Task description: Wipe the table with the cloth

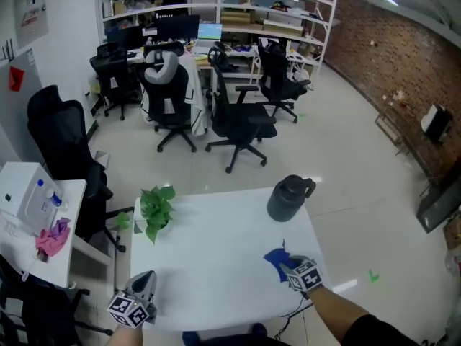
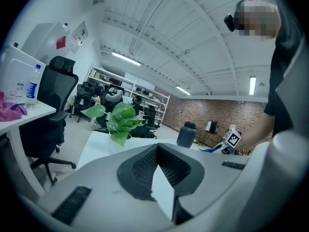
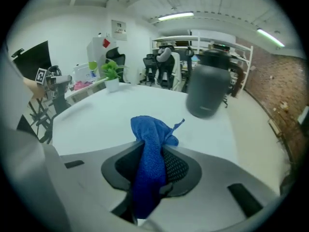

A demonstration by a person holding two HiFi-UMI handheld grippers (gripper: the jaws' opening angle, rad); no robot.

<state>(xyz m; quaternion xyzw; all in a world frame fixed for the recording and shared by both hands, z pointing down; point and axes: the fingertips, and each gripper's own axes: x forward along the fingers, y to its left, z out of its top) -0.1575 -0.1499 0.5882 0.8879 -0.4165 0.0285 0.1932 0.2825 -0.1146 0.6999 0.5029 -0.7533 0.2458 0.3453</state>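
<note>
In the head view, my right tongs (image 1: 287, 264) sat at the near right part of the white surface (image 1: 216, 251), clamped on the blue cloth (image 1: 276, 259); the cloth bunched out on the far-left side of the tips; I could not tell from here whether it pressed on the surface or hung just above it. The bare surface ran left and far from the cloth, so I judged the wipe had to go that way; the dark jug (image 1: 289, 197) stood farther off, near the far right edge, and the plant (image 1: 155, 209) at the far left corner. My left tongs (image 1: 146, 278) hung at the near left edge, well apart from the cloth; the right hand was plainly the nearer one.

In the left gripper view, my left tongs (image 2: 157, 146) had their tips together with nothing between them; across the surface to the right I saw the cloth (image 2: 210, 150) low beside the marker cube of the right tongs, with the jug (image 2: 186, 134) just left of it and the plant (image 2: 120, 122) close ahead.

In the right gripper view, the right tongs (image 3: 153, 151) pinched the cloth (image 3: 152, 129) along its length; it lay in line with the jaws, a loose wad sticking out past the tips; the jug (image 3: 207, 88) stood ahead to the right and open surface (image 3: 120, 110) ahead to the left.
</note>
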